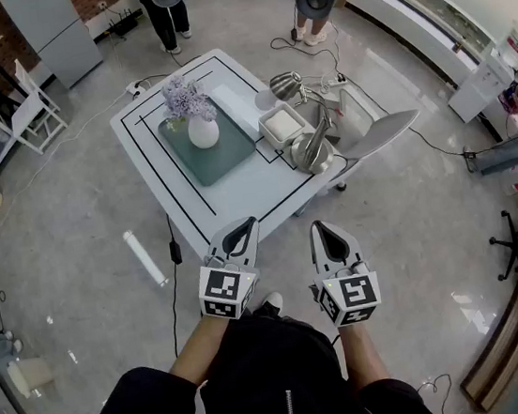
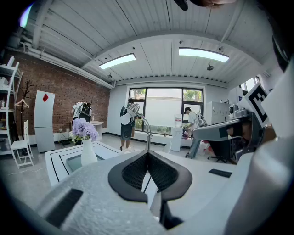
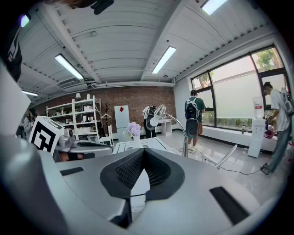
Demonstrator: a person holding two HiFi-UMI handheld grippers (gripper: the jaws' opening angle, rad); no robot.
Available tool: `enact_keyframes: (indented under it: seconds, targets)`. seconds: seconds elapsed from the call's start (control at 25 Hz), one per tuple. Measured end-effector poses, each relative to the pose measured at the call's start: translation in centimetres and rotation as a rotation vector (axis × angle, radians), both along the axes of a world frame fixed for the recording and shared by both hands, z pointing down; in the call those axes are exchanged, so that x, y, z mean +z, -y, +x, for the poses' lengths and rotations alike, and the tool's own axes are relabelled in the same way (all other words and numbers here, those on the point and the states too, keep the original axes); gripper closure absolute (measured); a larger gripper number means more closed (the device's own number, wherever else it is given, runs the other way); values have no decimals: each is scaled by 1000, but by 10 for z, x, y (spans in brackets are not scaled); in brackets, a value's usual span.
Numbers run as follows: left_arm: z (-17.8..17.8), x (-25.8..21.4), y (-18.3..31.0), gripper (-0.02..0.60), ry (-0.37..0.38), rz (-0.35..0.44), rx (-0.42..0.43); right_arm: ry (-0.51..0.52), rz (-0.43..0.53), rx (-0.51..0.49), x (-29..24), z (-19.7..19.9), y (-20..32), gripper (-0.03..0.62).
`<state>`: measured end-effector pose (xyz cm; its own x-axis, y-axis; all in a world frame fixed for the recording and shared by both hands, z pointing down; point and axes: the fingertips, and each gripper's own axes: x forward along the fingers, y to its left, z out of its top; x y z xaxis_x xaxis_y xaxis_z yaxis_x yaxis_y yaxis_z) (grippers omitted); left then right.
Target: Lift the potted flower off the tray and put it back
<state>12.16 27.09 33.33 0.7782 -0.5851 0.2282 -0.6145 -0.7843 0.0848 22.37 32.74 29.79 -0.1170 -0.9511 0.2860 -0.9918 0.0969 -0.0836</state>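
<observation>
Both claws shut and empty. Left gripper [image 1: 241, 237] and right gripper [image 1: 327, 238] are held short of the near edge of the table [image 1: 240, 204]. Pot [image 1: 203, 130] stands upright on the tray [image 1: 228, 153], far left on the table, untouched.

Risks:
- Jaws not opened before the reach would knock the pot over.
- Slim vase, heavy bloom: a high pinch may tip it.
- Lamp [image 1: 311, 152] at right could snag the right gripper.
</observation>
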Motion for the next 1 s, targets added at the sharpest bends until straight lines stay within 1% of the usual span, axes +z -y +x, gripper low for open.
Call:
enact_keyframes:
  seconds: [0.32,0.52,0.6,0.76,1.0]
  targets:
    - [0,3,3,575,1,3,0,-5,4,-25,4,-7,5,588]
    - [-3,3,10,575,4,2,-3,44,45,-42,-1,-13,14,588]
    - [-9,0,16,575,8,1,-16,51,41,-65,1,-21,21,588]
    - [-27,0,43,575,9,-4,-41,59,37,-115,4,-45,51,586]
    - [-54,8,101,575,23,-9,-56,47,48,-121,8,-77,113,586]
